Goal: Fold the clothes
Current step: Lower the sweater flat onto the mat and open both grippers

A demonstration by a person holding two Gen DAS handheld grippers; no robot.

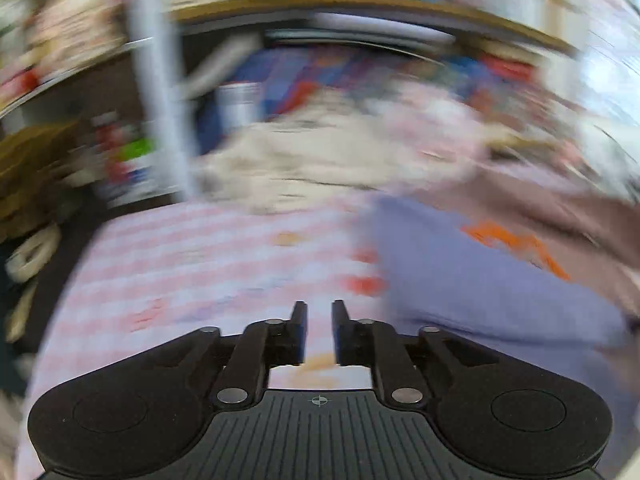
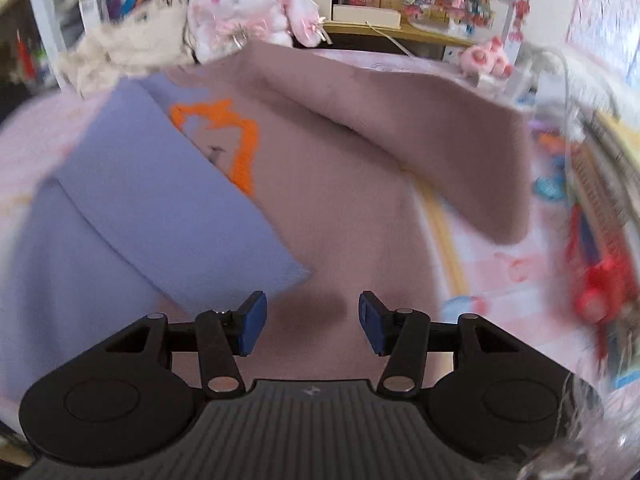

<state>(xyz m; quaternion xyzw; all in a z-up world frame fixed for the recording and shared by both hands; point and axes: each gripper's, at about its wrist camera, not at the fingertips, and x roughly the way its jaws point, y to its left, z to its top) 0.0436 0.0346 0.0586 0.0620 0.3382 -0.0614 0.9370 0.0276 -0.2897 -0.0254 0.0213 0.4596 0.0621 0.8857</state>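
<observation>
Your garment is a soft, fleecy sweater (image 2: 340, 184) in dusty mauve with periwinkle-blue sleeves and an orange outline figure (image 2: 232, 140) on the chest. It lies spread on the pink-and-white checked bedsheet (image 2: 500, 264). In your right wrist view, one blue sleeve (image 2: 168, 200) is folded diagonally across the body, its cuff corner ending just above your gripper and covering part of the orange print. On the other side, a broad mauve flap (image 2: 420, 128) is laid over at a slant and reaches down toward the sheet.

Your right gripper (image 2: 312, 322) hovers over the lower mauve body with its blue-padded jaws standing apart; nothing is between them, only its shadow on the fabric.

Your left gripper (image 1: 319, 330) is beside the sweater, over the bare checked sheet. Its jaws are a narrow gap apart with nothing in them. The blue sleeve and a streak of the orange print sit just to its right.

The left wrist view is heavily smeared, so little is readable there beyond a white vertical post (image 1: 160, 92) and a pale furry heap (image 1: 312, 160) past the sheet. Only the right wrist view is sharp enough to show the white-and-pink plush rabbit (image 2: 244, 4), a small pink plush toy (image 2: 484, 58) and the crowded yellow-edged shelf (image 2: 400, 32) behind the bed.
</observation>
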